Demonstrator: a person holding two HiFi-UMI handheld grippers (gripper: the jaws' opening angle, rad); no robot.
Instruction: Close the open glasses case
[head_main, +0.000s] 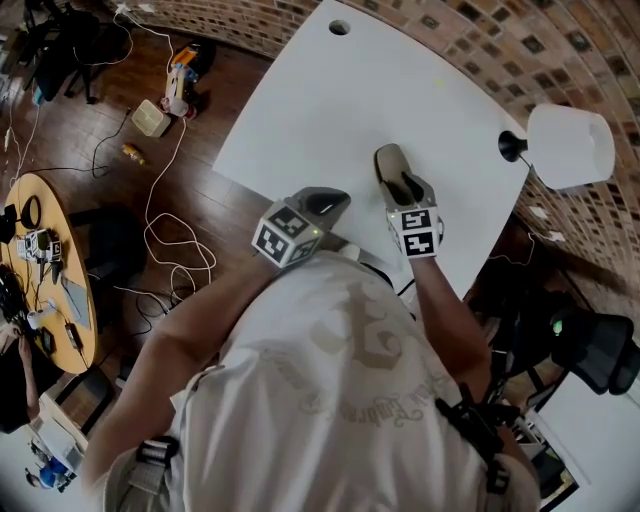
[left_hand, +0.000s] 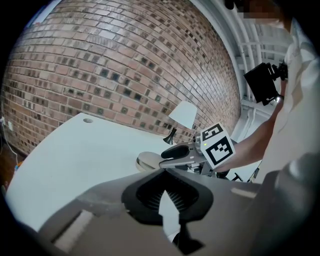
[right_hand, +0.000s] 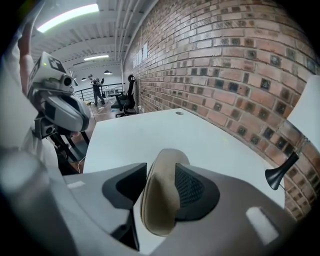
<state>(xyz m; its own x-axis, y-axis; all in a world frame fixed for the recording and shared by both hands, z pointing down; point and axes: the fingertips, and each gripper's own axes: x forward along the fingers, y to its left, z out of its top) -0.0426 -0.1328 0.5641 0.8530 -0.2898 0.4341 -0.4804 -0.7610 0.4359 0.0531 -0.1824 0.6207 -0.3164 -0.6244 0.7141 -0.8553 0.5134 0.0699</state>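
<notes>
Glasses case (right_hand: 159, 210) lies by the counter's (right_hand: 145, 132) near edge, long axis running away along the right tongs (right_hand: 161, 169). Those jaws stand wide astride it, no clamp evident. Left tongs (left_hand: 165, 191): tips together, empty, farther off.

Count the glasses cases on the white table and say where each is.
1. The glasses case lies on the white table, between the jaws of the right gripper, near the lamp. The person's body hides the table's near edge.
</notes>
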